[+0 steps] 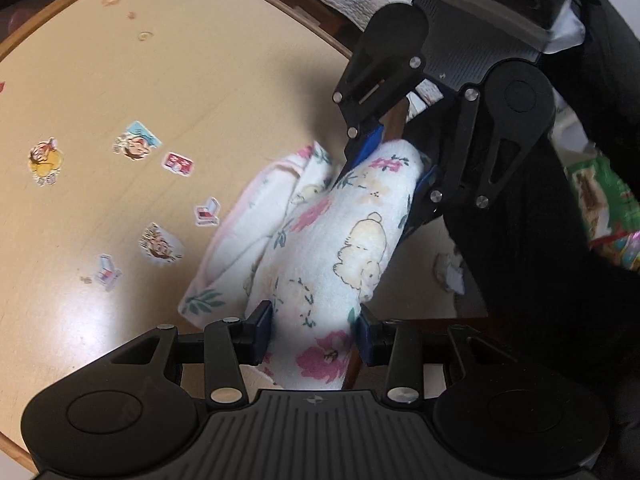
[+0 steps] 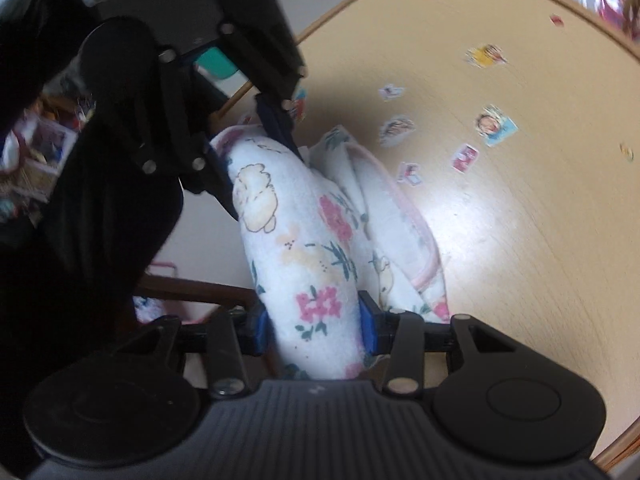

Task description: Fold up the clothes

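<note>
From the left wrist camera, the left tool (image 1: pixel 316 330) is clamped on a white floral towel (image 1: pixel 320 232), its blue pads (image 1: pixel 264 330) pressing the thick, rolled part of the cloth from both sides. The towel runs away from this tool as a bunched tube printed with pink flowers, green leaves and pale yellow animals. At its far end the right tool (image 1: pixel 384 168) grips the same roll, one finger on top of the cloth and the other at its side. A looser fold with a pink hem lies beside the roll on the round, light wooden table (image 1: pixel 120 80). Small cartoon stickers (image 1: pixel 136 146) dot the tabletop to the left of the towel, well apart from it. A dark sleeve (image 1: pixel 540 240) rises behind the right tool.

From the right wrist camera, the right tool (image 2: pixel 316 330) pinches the towel (image 2: pixel 304 248) near its flowered end, pads tight against the roll. Farther along, the left tool (image 2: pixel 256 148) holds the opposite end. The pink-hemmed fold (image 2: pixel 412 248) rests on the table (image 2: pixel 540 240) just right of the roll. Stickers (image 2: pixel 496 126) lie scattered beyond it.
</note>
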`<state>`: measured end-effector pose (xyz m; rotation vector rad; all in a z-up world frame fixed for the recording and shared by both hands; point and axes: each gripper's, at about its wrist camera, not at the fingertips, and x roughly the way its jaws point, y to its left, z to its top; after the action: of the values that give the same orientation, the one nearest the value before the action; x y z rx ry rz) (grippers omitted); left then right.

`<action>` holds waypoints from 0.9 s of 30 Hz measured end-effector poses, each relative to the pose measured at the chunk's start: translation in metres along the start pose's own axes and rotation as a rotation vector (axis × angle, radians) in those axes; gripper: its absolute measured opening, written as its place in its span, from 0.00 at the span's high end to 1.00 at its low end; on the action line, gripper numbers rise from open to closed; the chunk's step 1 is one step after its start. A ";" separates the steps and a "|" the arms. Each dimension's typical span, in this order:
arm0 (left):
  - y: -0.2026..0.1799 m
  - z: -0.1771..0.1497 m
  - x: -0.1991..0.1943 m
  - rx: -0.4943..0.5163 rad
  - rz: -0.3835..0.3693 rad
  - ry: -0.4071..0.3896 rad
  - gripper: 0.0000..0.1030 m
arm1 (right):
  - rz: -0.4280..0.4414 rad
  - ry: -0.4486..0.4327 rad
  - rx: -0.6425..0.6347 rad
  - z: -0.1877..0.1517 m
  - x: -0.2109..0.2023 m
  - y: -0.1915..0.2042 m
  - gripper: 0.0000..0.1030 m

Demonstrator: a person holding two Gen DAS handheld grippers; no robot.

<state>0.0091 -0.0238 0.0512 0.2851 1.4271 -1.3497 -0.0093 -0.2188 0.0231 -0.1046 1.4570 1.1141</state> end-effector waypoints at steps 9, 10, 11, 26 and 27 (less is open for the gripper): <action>0.028 0.003 0.000 -0.065 0.065 -0.039 0.54 | -0.005 -0.018 0.089 0.012 -0.008 -0.029 0.55; 0.029 0.003 0.001 -0.068 0.080 -0.044 0.54 | -0.019 -0.025 0.086 0.012 -0.009 -0.029 0.55; 0.030 0.002 0.001 -0.064 0.092 -0.051 0.52 | -0.034 -0.031 0.083 0.012 -0.010 -0.029 0.55; 0.013 -0.014 0.016 0.082 0.364 -0.159 0.34 | -0.386 -0.081 -0.157 0.004 0.000 0.013 0.43; 0.011 -0.015 0.017 0.078 0.393 -0.174 0.27 | -0.401 -0.089 -0.160 0.006 0.004 0.012 0.43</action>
<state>0.0033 -0.0157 0.0279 0.4625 1.1063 -1.0792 -0.0134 -0.2064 0.0276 -0.4349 1.1993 0.8900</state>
